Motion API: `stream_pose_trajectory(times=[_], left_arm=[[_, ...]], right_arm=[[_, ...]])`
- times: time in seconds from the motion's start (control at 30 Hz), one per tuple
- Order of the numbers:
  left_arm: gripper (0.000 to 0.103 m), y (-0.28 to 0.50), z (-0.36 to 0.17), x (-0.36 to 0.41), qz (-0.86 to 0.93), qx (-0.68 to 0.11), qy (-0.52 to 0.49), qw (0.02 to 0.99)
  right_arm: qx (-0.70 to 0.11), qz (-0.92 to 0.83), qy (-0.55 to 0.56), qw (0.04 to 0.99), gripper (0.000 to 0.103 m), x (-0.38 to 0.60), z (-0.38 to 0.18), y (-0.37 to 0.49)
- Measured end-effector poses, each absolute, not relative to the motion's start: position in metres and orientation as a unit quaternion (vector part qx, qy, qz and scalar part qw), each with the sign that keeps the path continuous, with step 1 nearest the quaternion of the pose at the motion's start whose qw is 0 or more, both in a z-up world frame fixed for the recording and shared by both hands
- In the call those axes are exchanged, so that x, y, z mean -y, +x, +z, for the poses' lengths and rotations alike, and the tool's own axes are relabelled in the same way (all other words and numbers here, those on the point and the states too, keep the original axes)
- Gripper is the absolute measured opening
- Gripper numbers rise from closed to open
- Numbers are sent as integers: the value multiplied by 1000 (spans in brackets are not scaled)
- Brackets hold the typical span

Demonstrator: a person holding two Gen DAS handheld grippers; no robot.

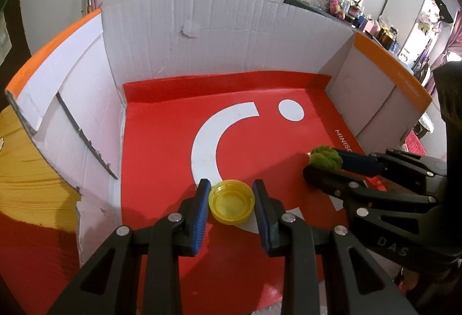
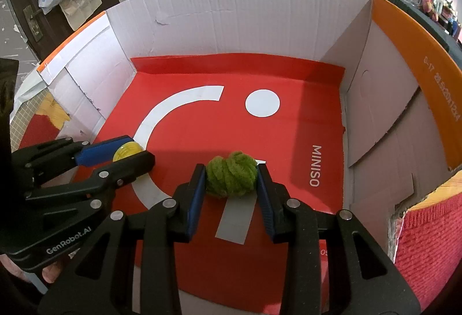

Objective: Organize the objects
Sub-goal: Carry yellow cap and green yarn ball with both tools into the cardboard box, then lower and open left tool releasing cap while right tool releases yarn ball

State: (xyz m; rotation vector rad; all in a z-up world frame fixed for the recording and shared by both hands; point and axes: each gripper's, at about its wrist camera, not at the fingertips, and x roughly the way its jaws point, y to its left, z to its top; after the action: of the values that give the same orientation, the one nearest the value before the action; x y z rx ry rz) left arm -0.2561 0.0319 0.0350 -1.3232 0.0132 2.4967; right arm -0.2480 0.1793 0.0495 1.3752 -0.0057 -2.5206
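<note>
Gripping left: the left gripper [image 1: 231, 193] pinches a small round yellow plastic cap [image 1: 231, 201] between blue pads, open side up.
Right gripper [image 2: 231, 179]: jaws clamp a fuzzy green yarn ball [image 2: 231, 177].
Place: both low over the red printed floor of a white cardboard box [image 2: 219, 23], caught things well apart.

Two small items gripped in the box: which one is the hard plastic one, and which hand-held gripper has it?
The yellow cap, shut in the left hand-held gripper. It's smooth, translucent plastic; the green yarn ball in the right hand-held gripper is fuzzy.
</note>
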Motion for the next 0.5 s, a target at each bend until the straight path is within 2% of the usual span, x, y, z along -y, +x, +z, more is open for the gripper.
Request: stream_pose_trajectory(times=[0.33,0.5], left_arm=[[32,-257,34,-31,871,-4,-466,155],[40,-256,36,-31,870,-1,-466,160]], right_arm=[[11,-868,474,144,35,-181,51,-244],[15,-868,474,150,35,-181,52,-243]])
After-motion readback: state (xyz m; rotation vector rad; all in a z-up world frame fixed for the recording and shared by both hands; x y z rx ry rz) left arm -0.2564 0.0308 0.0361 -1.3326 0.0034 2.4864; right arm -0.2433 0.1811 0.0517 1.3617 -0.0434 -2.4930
